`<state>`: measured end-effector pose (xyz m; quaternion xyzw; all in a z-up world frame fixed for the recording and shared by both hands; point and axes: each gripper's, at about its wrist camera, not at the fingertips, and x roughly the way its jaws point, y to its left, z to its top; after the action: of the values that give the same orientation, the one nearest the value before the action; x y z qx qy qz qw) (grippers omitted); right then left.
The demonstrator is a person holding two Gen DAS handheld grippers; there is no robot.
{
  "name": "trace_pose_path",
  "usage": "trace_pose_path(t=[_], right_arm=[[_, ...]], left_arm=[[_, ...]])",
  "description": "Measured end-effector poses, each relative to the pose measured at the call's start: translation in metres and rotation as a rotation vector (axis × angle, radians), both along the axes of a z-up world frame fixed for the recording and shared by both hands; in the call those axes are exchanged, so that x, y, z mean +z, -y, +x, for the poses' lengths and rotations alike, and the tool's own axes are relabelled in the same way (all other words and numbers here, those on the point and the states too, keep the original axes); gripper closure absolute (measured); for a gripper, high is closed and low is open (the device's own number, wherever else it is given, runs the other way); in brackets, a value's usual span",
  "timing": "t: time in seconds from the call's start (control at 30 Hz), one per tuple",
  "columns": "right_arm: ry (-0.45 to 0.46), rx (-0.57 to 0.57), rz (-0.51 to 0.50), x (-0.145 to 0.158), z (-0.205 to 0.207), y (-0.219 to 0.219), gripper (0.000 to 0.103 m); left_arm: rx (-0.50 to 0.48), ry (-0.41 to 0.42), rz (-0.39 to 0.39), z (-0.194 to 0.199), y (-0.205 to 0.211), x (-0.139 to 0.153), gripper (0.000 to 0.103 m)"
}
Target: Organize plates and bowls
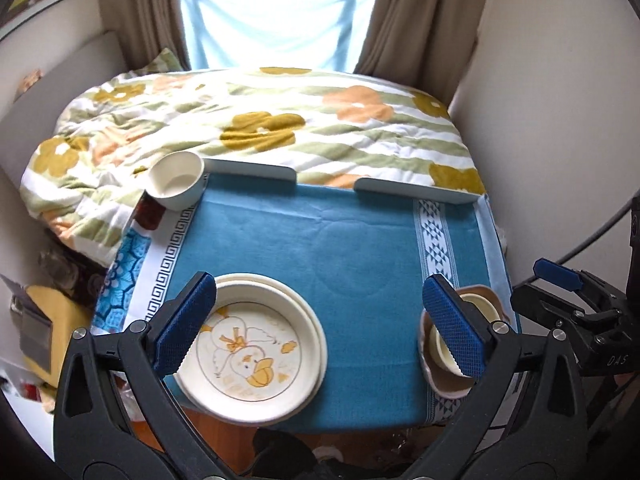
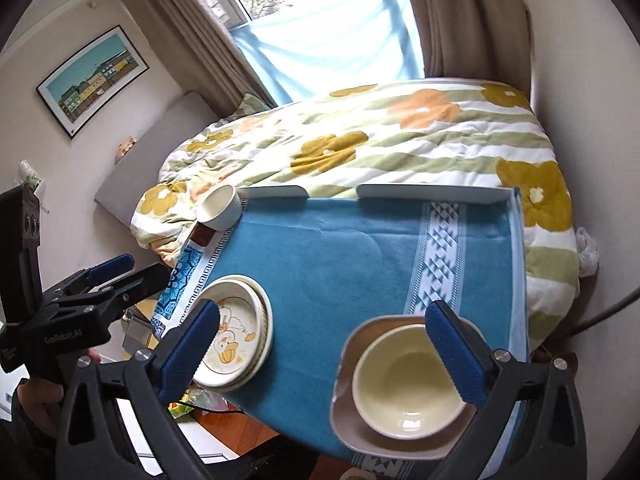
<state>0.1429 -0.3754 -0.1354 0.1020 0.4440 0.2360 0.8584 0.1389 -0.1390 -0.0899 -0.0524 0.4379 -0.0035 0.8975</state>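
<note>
A stack of cream plates [image 1: 256, 348], the top one printed with a duck, lies at the table's near left; it also shows in the right wrist view [image 2: 236, 340]. A cream bowl [image 2: 404, 384] sits nested in a larger pinkish-brown bowl [image 2: 360, 436] at the near right, partly hidden in the left wrist view [image 1: 440, 376]. A third cream bowl [image 1: 176, 180] stands at the far left corner, also in the right wrist view [image 2: 219, 206]. My left gripper [image 1: 320, 320] is open above the near edge, its left finger over the plates. My right gripper [image 2: 324, 352] is open, its right finger over the nested bowls.
The small table wears a blue towel [image 1: 304, 240] with patterned bands [image 1: 434, 240] and a white raised rim [image 1: 416, 190] at the back. A bed with a flowered quilt [image 1: 260, 128] lies behind. Curtains [image 1: 420, 12] and a wall [image 1: 560, 100] stand to the right.
</note>
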Motion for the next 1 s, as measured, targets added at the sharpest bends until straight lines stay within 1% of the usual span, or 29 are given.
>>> trace_pose_path(t=[0.13,0.23,0.37,0.47,0.57,0.63,0.73,0.8,0.83,0.9,0.93,0.97,1.0], right_arm=[[0.07,0.065,0.01,0.015,0.017,-0.04,0.001],[0.103,0.104,0.015,0.027,0.038,-0.072,0.001],[0.079,0.17,-0.014,0.036,0.074,-0.117,0.001],[0.064,0.191,-0.028,0.038,0.102,-0.152,0.001],[0.06,0.174,-0.102,0.034,0.131,-0.188,0.001],[0.034,0.197,-0.116,0.025,0.155,-0.214,0.001],[-0.058,0.217,-0.073,-0.003,0.194,-0.245,0.001],[-0.123,0.22,-0.051,-0.028,0.217,-0.263,0.001],[-0.154,0.221,-0.042,-0.041,0.227,-0.273,0.001],[-0.219,0.227,-0.026,-0.067,0.242,-0.29,0.01],[-0.254,0.231,-0.02,-0.08,0.249,-0.298,0.019],[-0.289,0.24,-0.015,-0.094,0.255,-0.306,0.026],[-0.319,0.246,-0.013,-0.105,0.259,-0.313,0.028]], left_arm=[[0.077,0.015,-0.01,0.007,-0.045,0.006,0.0],[0.131,0.01,-0.037,0.016,-0.082,0.008,0.0],[0.21,0.011,-0.065,0.033,-0.133,0.007,0.0],[0.258,-0.001,-0.101,0.052,-0.172,-0.003,0.0],[0.304,-0.033,-0.156,0.077,-0.211,-0.02,0.001],[0.328,-0.058,-0.211,0.097,-0.236,-0.037,0.002],[0.353,-0.108,-0.304,0.129,-0.267,-0.07,0.006],[0.358,-0.154,-0.348,0.151,-0.282,-0.096,0.016],[0.354,-0.181,-0.367,0.161,-0.287,-0.109,0.018],[0.342,-0.232,-0.394,0.179,-0.291,-0.135,0.031],[0.338,-0.255,-0.403,0.187,-0.294,-0.147,0.035],[0.337,-0.274,-0.414,0.194,-0.296,-0.158,0.04],[0.339,-0.286,-0.425,0.198,-0.298,-0.167,0.041]])
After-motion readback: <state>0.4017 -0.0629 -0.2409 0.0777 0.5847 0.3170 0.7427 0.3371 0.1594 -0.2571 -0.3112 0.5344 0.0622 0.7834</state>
